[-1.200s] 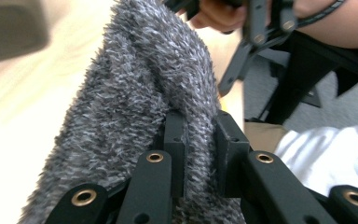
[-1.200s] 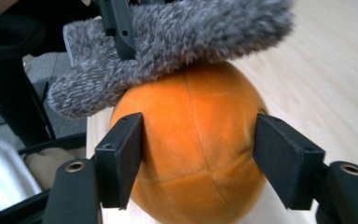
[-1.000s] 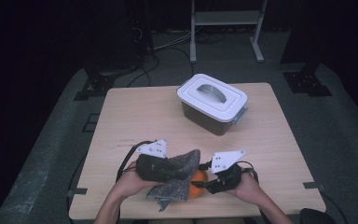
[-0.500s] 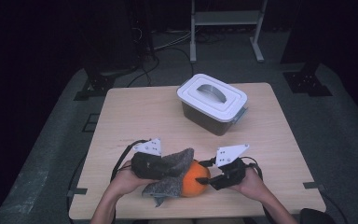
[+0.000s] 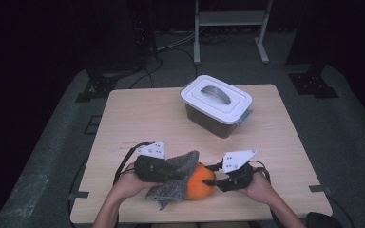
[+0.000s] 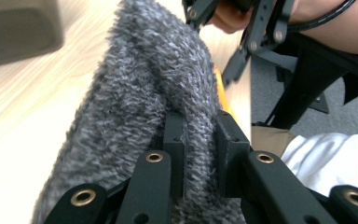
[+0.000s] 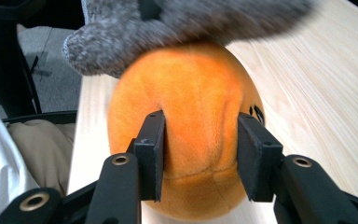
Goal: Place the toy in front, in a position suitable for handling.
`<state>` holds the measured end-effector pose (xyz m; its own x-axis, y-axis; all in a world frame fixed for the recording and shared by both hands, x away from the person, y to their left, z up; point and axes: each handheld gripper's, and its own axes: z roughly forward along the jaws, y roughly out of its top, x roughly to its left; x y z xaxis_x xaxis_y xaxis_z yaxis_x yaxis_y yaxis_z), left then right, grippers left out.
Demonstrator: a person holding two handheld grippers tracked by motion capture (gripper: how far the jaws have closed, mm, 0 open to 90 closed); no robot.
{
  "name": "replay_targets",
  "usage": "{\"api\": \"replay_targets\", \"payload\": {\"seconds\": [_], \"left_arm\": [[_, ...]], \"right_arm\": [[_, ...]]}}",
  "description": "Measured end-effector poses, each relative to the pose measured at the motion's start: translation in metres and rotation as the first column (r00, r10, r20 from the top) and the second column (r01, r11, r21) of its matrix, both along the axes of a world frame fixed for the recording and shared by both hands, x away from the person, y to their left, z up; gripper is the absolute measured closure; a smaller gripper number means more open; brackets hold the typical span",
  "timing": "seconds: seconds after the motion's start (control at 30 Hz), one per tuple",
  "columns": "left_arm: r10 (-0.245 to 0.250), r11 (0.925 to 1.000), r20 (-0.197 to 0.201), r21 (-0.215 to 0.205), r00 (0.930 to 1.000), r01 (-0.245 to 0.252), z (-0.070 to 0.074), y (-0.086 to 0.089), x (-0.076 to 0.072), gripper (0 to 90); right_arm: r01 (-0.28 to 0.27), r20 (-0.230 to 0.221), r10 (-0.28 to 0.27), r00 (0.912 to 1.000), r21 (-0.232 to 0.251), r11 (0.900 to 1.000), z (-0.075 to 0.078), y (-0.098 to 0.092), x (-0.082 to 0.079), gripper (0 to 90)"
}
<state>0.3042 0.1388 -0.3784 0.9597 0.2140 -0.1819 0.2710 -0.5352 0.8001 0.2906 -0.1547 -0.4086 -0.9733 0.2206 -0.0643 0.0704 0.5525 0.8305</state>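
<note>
A: Where is the orange plush toy (image 5: pixel 200 182) seen, taking the lidded plastic box (image 5: pixel 217 105) as the mark?

B: It is seen well on the near side of the box, close to the near edge of the wooden table (image 5: pixel 138 114), between the two grippers. A grey fleecy cloth (image 5: pixel 173 176) is draped over the side of it facing the left gripper (image 5: pixel 168 171).

A: How are the jaws of the left gripper set?

B: They are pressed together on a fold of the cloth, as shown in the left gripper view, where the cloth (image 6: pixel 144 116) is pinched between the two black pads.

A: And the right gripper (image 5: pixel 215 182)?

B: Its jaws have just been closing, and the toy (image 7: pixel 186 121) is squeezed between them; the plush is dented at both pads (image 7: pixel 151 149) in the right gripper view. The cloth (image 7: pixel 186 28) is seen lying over the far top of the toy there.

A: Is the box touched?

B: No. It is left well apart from both grippers, with its white lid shut.
</note>
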Motion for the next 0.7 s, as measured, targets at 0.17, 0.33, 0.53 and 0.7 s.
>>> {"api": "replay_targets", "payload": {"seconds": [0.17,0.33,0.53,0.7], "left_arm": [[0.009,0.9999,-0.023,-0.007,0.9997,-0.009,-0.005,-0.001,0.003,77.3],[-0.011,0.9996,-0.038,-0.027,0.9992,0.010,-0.006,-0.008,0.001,77.3],[-0.056,0.9969,-0.078,-0.059,0.9953,0.052,-0.011,-0.021,-0.001,77.4],[-0.051,0.9979,-0.059,-0.043,0.9969,0.049,-0.007,-0.022,-0.002,77.5]], "right_arm": [[0.024,-0.069,-0.022,0.9974,0.016,1.000,0.002,-0.008,0.006,39.7],[0.011,-0.028,-0.011,0.9995,0.016,1.000,0.006,-0.001,-0.002,36.0],[0.018,-0.009,-0.018,0.9998,-0.022,1.000,0.000,0.008,-0.004,39.8],[-0.019,0.039,0.020,0.9991,-0.034,0.999,0.001,0.008,-0.009,51.0]]}}
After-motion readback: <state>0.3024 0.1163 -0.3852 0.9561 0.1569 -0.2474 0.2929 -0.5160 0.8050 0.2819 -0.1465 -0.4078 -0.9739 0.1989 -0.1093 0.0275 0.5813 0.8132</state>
